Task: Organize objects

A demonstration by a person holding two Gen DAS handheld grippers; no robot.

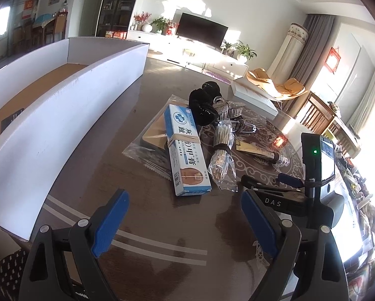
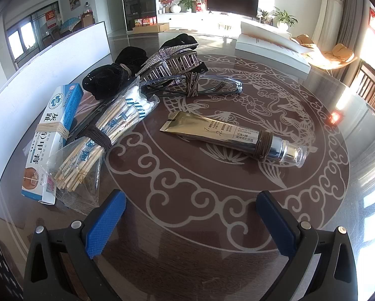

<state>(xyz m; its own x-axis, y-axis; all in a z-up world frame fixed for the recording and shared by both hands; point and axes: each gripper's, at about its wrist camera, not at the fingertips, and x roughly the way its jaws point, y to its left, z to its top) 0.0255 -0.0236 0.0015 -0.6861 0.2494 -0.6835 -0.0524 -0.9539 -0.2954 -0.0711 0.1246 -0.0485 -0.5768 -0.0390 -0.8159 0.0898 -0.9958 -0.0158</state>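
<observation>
Both claws, left claw (image 1: 183,222) and right claw (image 2: 191,222), wide open, empty; approach ointment box (image 1: 186,150) squarely across its narrow sides, then lift toward white tray (image 1: 62,115).

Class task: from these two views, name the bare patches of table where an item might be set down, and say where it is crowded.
Free: the table between the right gripper and the gold tube; also between the blue box and the white tray. Crowded: box, swab bundle, black scrunchies, hair claw.
</observation>
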